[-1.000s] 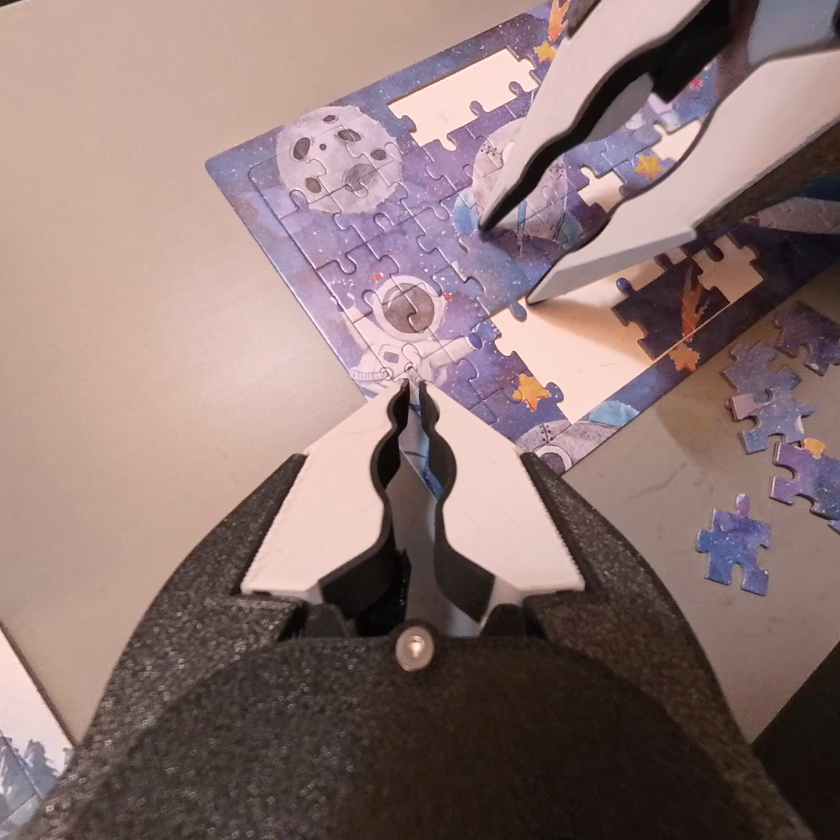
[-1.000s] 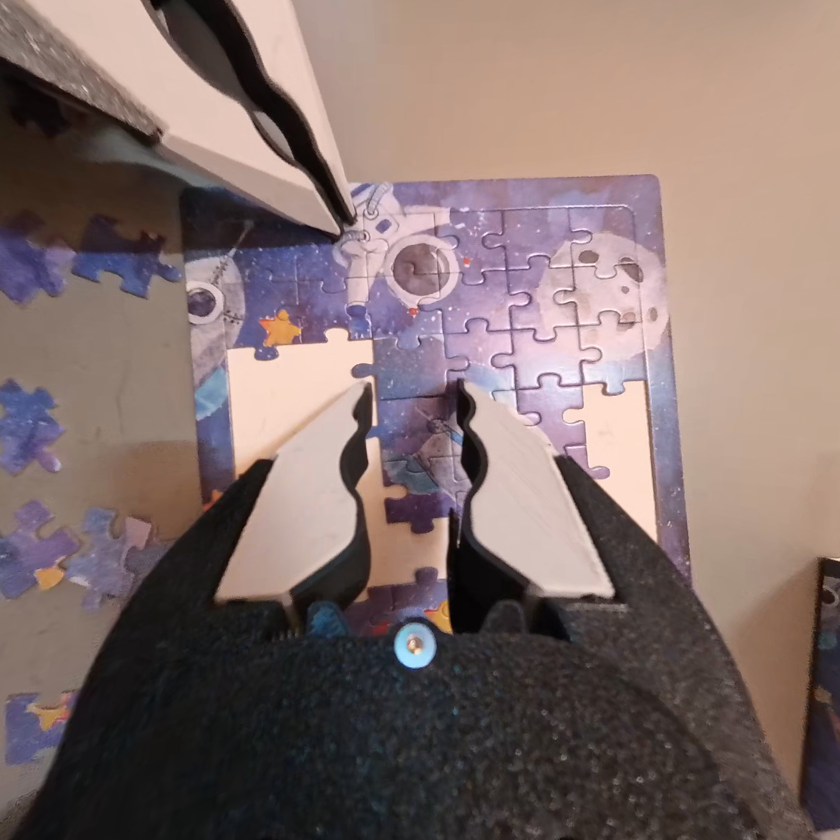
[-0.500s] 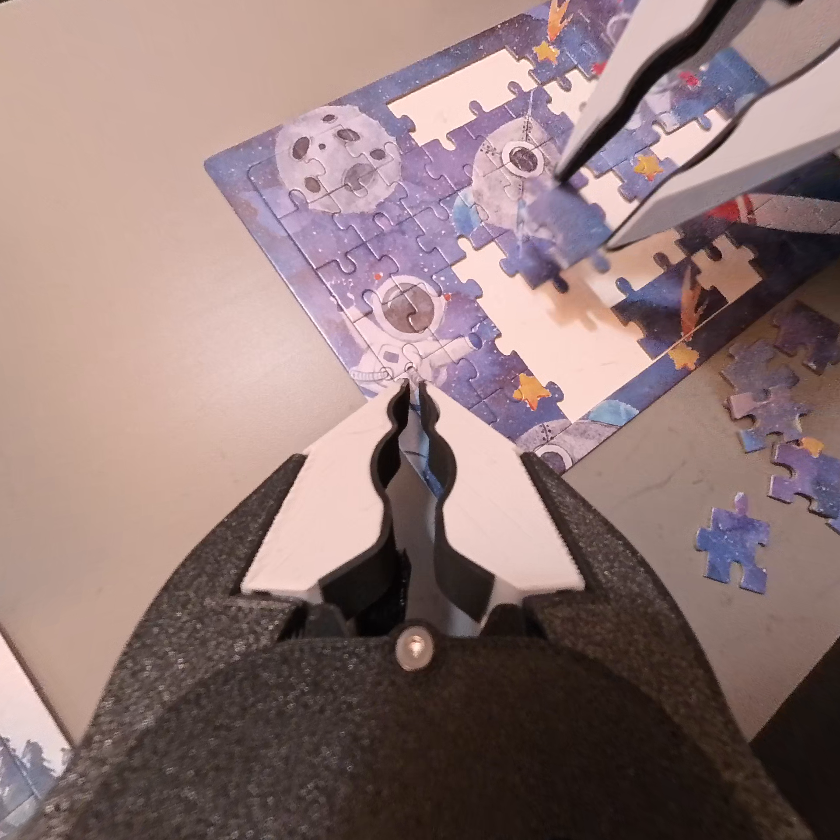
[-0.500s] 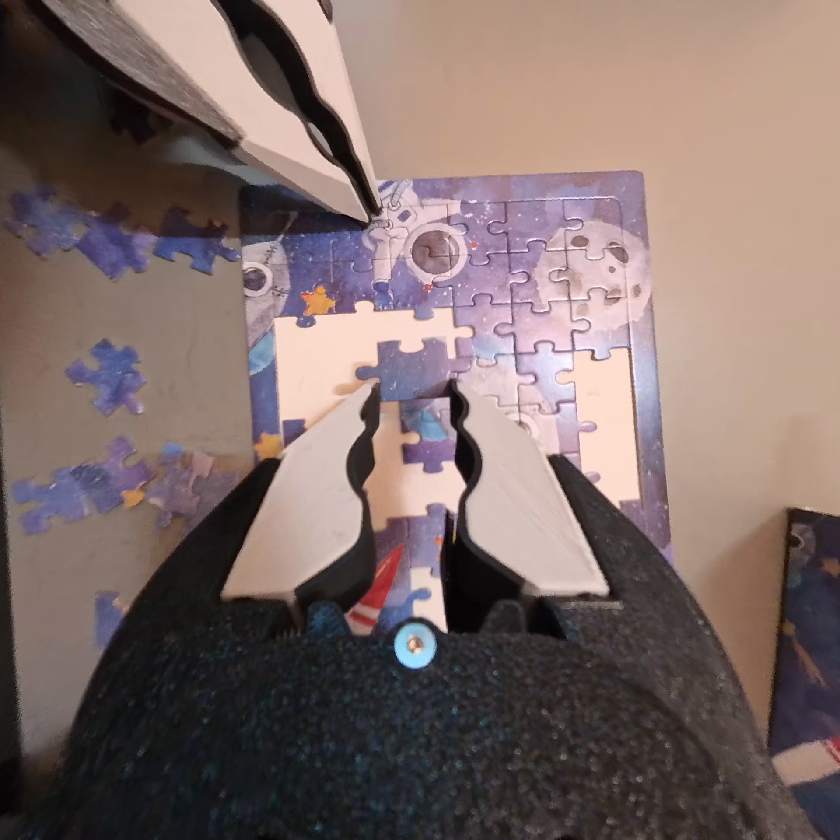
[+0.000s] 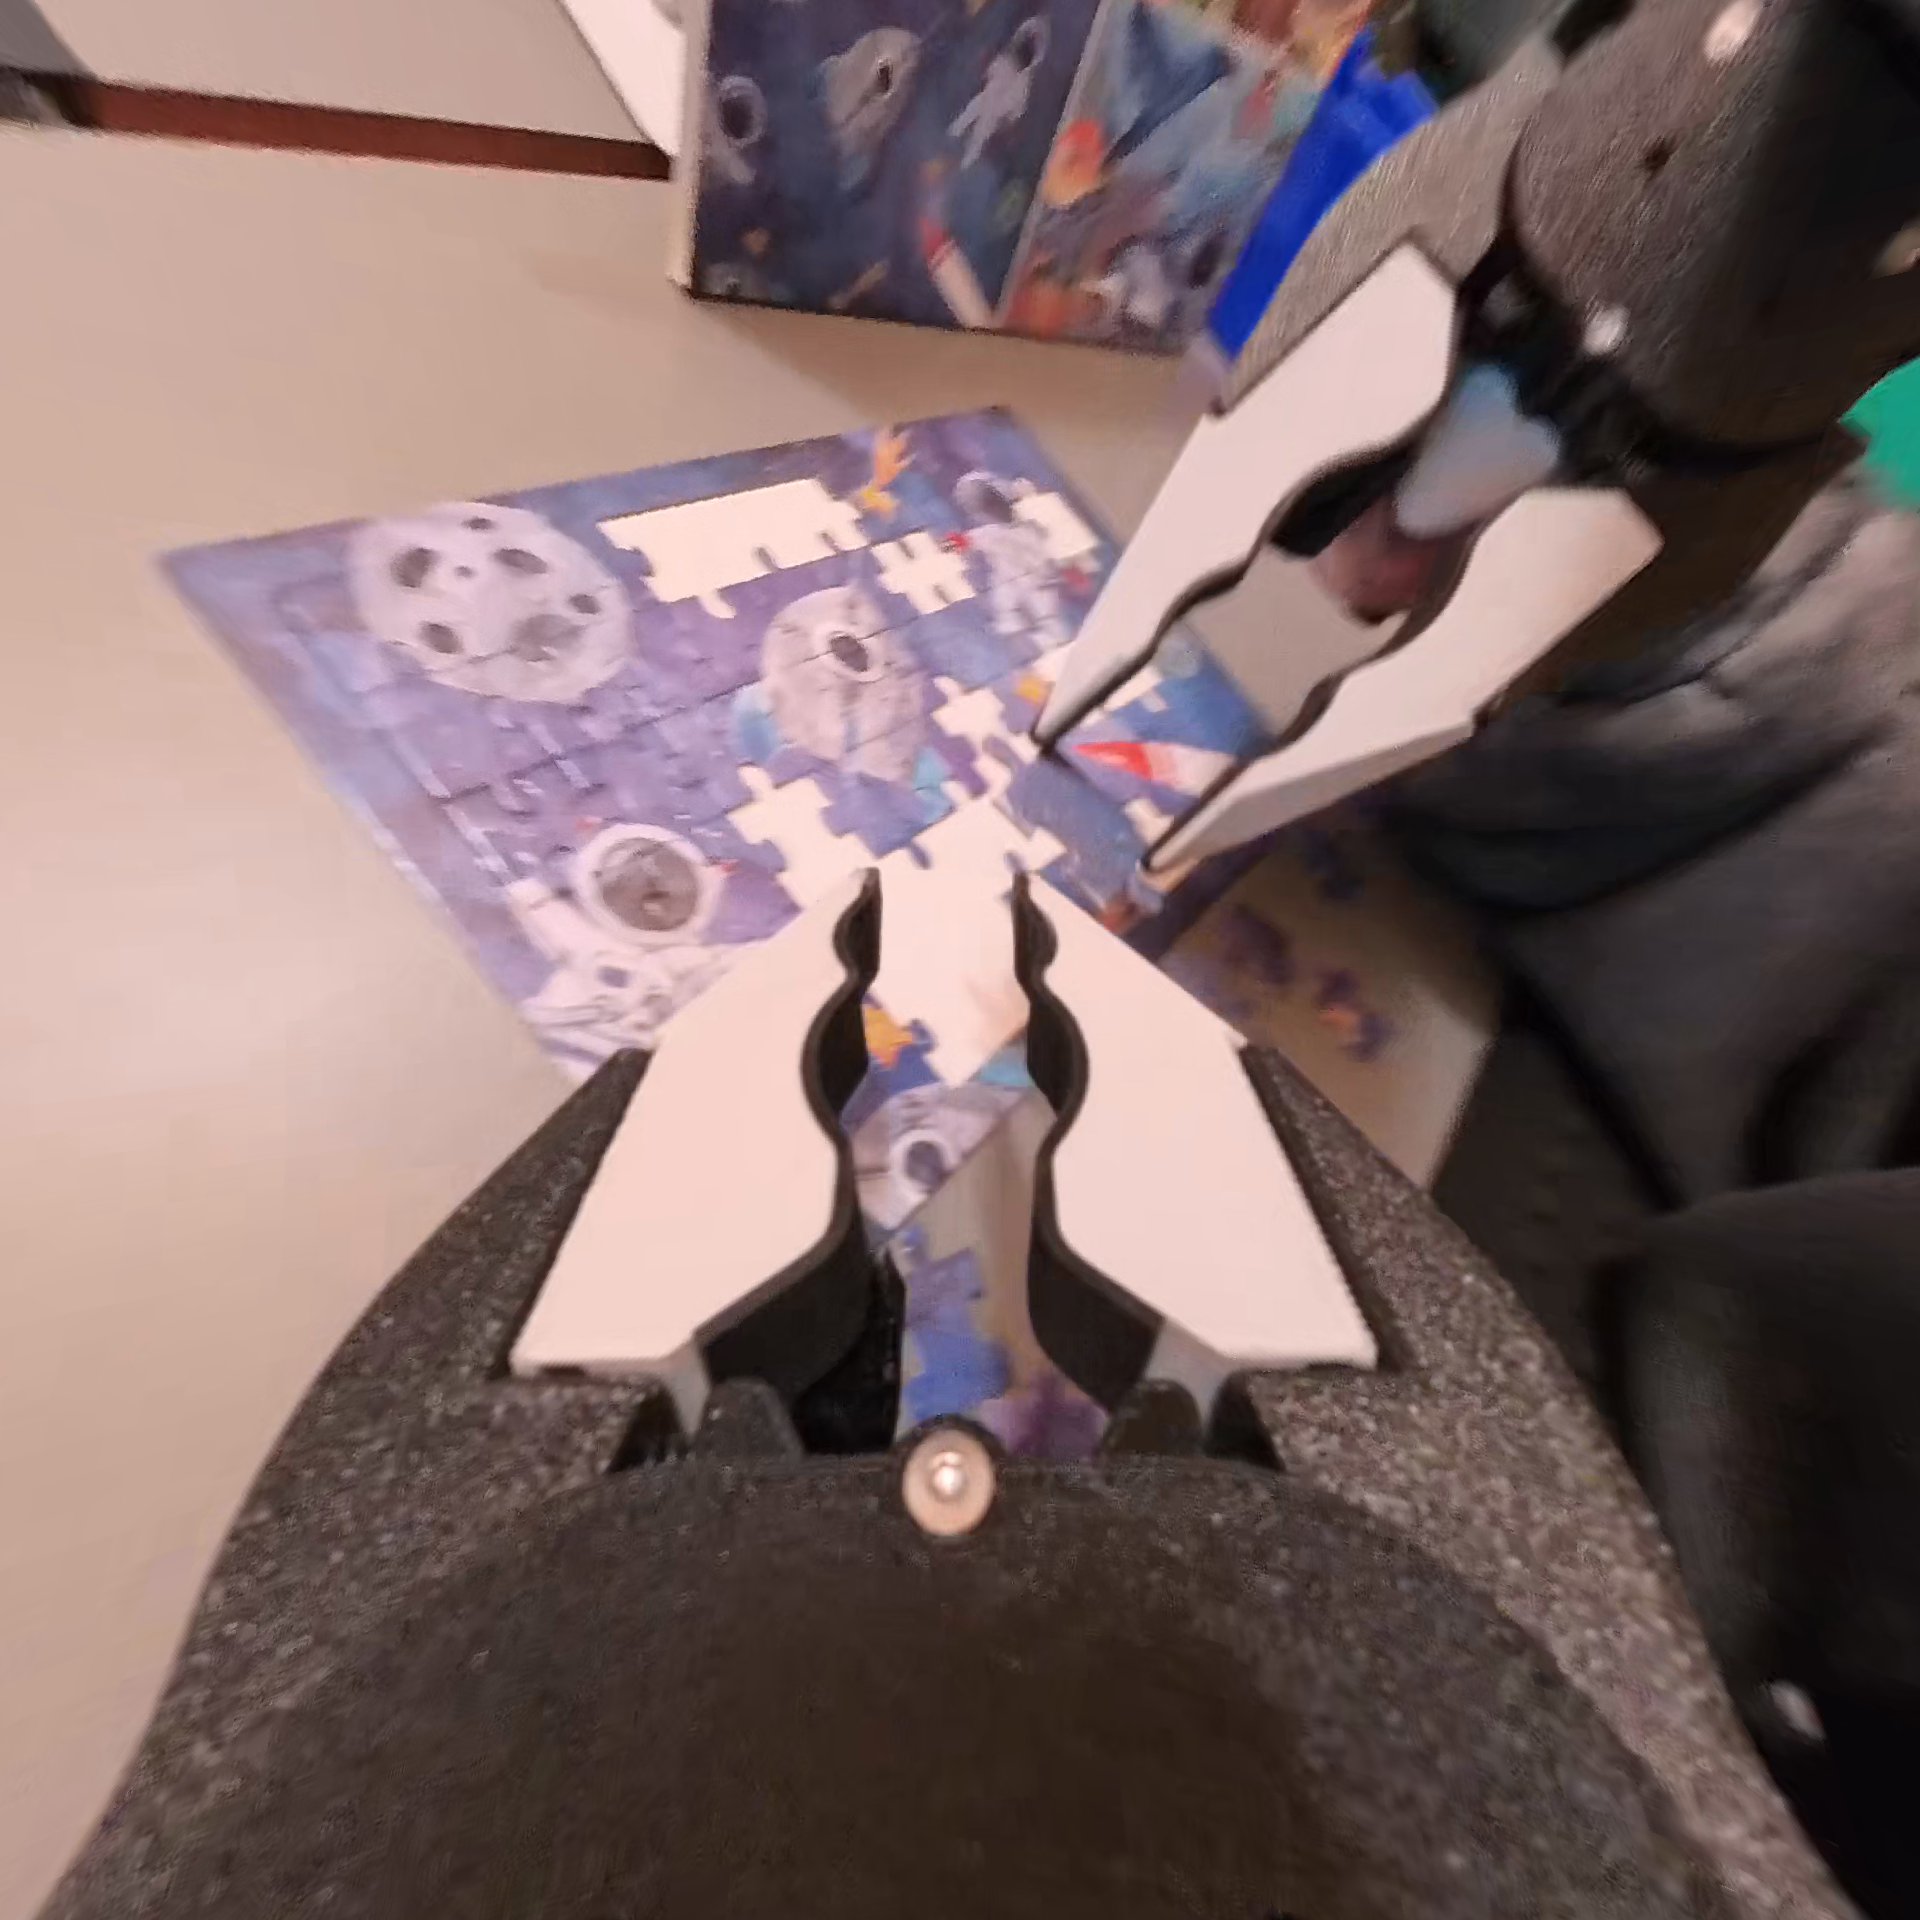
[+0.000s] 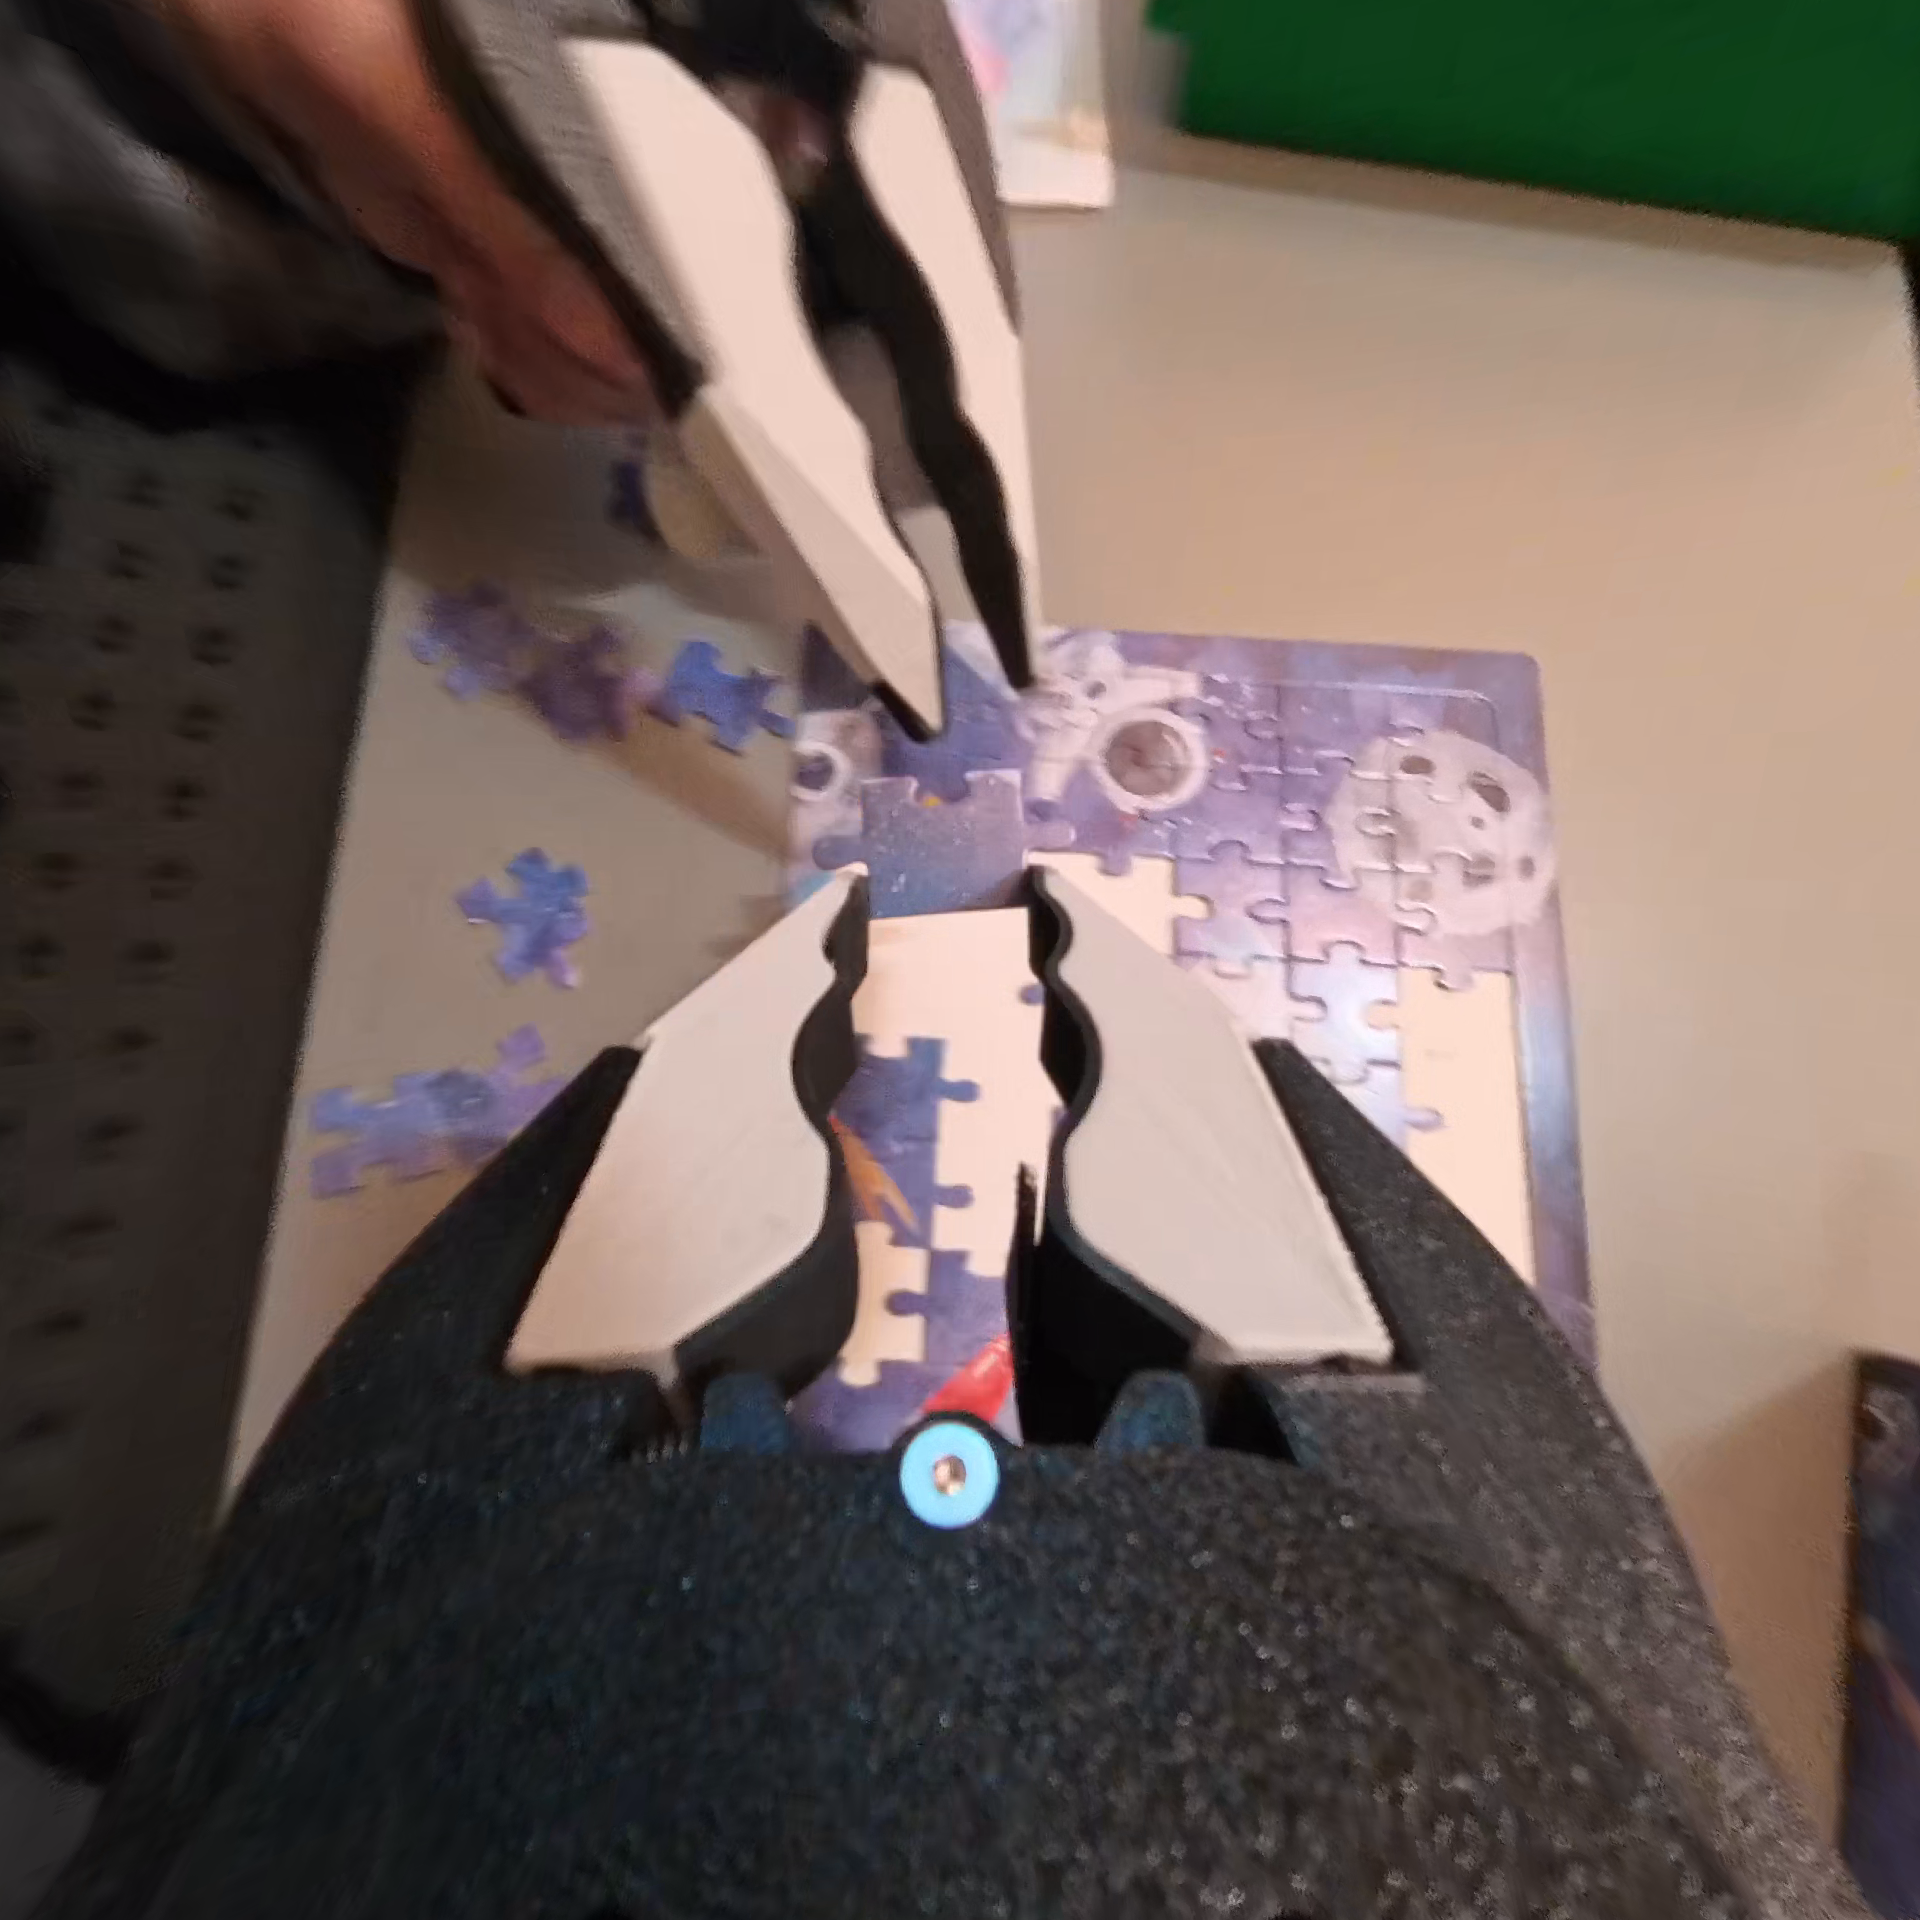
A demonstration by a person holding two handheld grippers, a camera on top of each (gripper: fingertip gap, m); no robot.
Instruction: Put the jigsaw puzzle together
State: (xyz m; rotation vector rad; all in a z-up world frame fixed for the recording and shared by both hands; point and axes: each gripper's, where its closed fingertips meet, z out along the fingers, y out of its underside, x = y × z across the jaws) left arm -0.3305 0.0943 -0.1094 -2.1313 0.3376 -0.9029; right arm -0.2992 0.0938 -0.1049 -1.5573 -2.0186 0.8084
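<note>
**A:** Straight ahead at twelve o'clock, lying flat on the beige table [image 5: 208, 935]: partly filled jigsaw puzzle [image 5: 499, 644].

**B:** And the left gripper [image 5: 940, 883]?

**A:** Hovering over its near corner, fingers spreading apart, gripping nothing.

**B:** Right gripper [image 6: 945, 883]?

**A:** Pinching a dark blue piece [image 6: 940, 842] above a bare gap. Lying at nine o'clock in the right wrist view: loose pieces [image 6: 530, 914].

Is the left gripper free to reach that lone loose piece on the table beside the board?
Probably yes. The left gripper is open and empty over the board; the lone piece lies on bare table, and the right gripper, gripping a dark blue piece, isn't between them.
</note>
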